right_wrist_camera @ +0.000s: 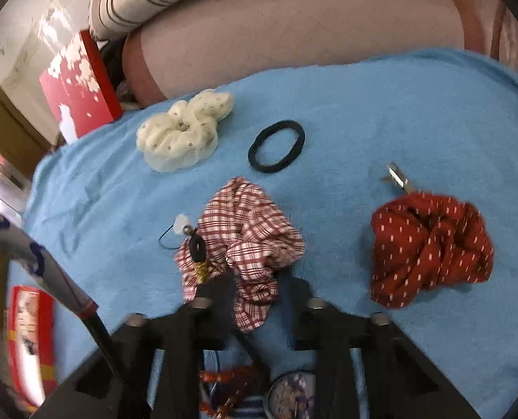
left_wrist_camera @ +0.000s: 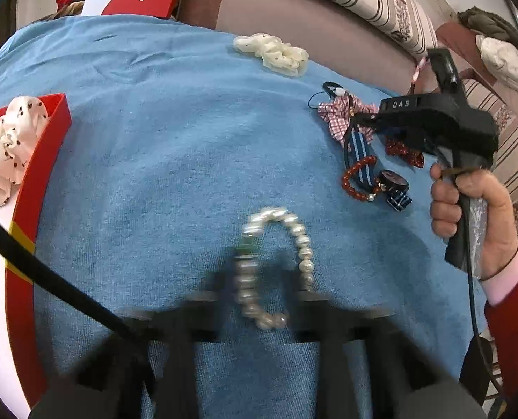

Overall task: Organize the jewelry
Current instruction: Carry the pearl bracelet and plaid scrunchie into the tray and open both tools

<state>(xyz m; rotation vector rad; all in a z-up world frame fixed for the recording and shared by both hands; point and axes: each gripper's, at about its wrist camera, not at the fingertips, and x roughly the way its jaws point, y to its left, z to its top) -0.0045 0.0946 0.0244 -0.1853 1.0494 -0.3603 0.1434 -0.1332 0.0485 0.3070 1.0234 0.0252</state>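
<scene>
A: Left wrist view first. What is the left gripper [left_wrist_camera: 255, 300] doing?

B: Its fingers stand apart over the blue towel [left_wrist_camera: 154, 174], and the pearl bracelet [left_wrist_camera: 276, 265] lies in the gap between them. The picture is blurred there, so I cannot tell whether either finger touches the beads.

A: And farther out?

B: To the right lie a red bead bracelet [left_wrist_camera: 358, 181] and a watch [left_wrist_camera: 393, 183] on a striped strap, close together. The right gripper [left_wrist_camera: 358, 122] hangs over a checked scrunchie [left_wrist_camera: 335, 118] just beyond them, held by the right hand [left_wrist_camera: 475, 216]. A cream scrunchie [left_wrist_camera: 272, 54] sits at the far edge, and a red box [left_wrist_camera: 45, 160] on the left holds a white dotted scrunchie [left_wrist_camera: 7, 146].

A: What does the right wrist view show?

B: The right gripper [right_wrist_camera: 259, 293] has its fingers apart, with the checked scrunchie [right_wrist_camera: 245, 241] bunched between and ahead of them. A small black charm [right_wrist_camera: 196, 244] rests on its left side. To the right is a red dotted scrunchie [right_wrist_camera: 430, 248] with a metal clip [right_wrist_camera: 398, 176] just beyond it. Farther off lie a black hair tie [right_wrist_camera: 276, 145] and the cream scrunchie [right_wrist_camera: 185, 136].
</scene>
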